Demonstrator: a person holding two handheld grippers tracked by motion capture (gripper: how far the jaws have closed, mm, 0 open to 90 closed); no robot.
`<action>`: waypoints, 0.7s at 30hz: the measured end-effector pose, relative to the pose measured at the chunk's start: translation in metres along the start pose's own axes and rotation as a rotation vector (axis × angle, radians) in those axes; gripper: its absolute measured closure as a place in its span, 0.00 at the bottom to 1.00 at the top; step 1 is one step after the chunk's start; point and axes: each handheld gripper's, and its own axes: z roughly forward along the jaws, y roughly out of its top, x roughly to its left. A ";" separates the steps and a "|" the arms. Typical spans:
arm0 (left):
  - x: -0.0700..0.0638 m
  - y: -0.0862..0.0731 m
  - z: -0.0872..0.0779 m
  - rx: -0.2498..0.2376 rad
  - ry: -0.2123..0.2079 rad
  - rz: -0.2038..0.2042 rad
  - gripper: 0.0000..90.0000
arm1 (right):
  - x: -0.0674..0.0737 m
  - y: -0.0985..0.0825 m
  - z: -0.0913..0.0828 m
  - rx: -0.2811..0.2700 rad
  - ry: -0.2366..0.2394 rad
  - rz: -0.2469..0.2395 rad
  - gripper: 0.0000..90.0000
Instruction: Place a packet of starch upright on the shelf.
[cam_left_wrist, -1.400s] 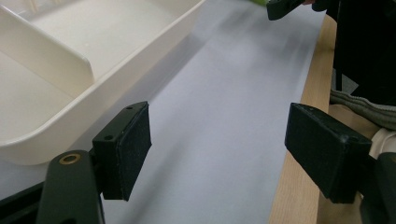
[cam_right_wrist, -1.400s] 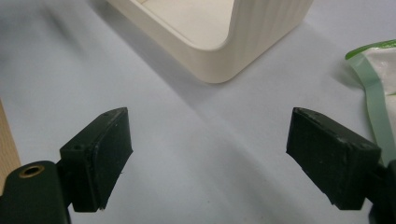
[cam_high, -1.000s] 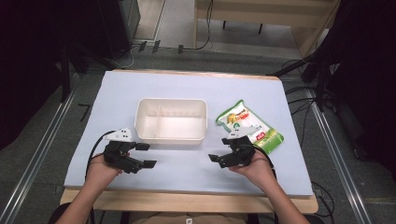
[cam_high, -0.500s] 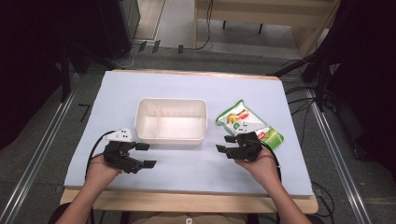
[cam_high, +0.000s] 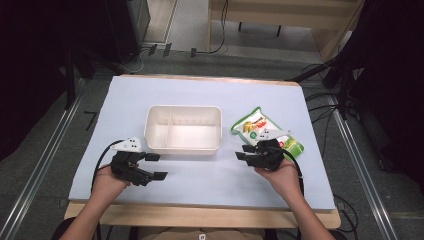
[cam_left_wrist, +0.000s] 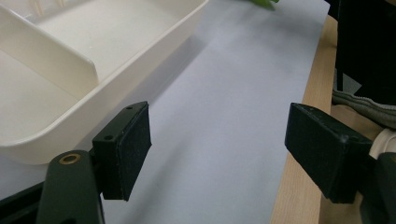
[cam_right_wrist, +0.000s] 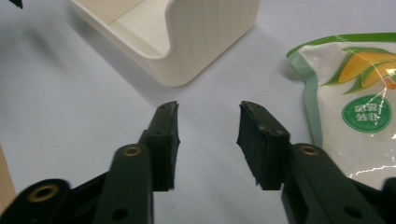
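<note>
Dark floor, cables and a wooden bench are surrounding the pale blue table cover (cam_high: 210, 97) in the high view, where both forearms are reaching in low; the left gripper (cam_high: 156, 166) is resting released, and the right gripper (cam_high: 242, 152) is lying just beside the green-and-white corn snack pouch (cam_high: 252, 127). Along the left gripper view, spread jaws are facing the cream plastic divided tray (cam_left_wrist: 70, 70). Along the right gripper view, the jaws have just been closing, nothing between them, the pouch (cam_right_wrist: 359, 93) lying just right.

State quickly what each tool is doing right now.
Left tool: open, holding nothing.
Right tool: open, nothing between its jaws, which have just been closing; bag lies beside it.
</note>
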 end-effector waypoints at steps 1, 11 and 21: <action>0.000 0.000 0.000 0.002 0.000 0.001 0.26 | -0.001 0.000 0.000 -0.009 -0.016 -0.009 0.76; 0.000 0.000 -0.001 -0.001 0.002 -0.002 0.26 | -0.028 -0.017 0.007 0.062 -0.095 0.089 1.00; 0.000 0.000 -0.002 -0.005 0.004 -0.002 0.26 | -0.034 -0.026 0.017 0.140 -0.152 0.080 1.00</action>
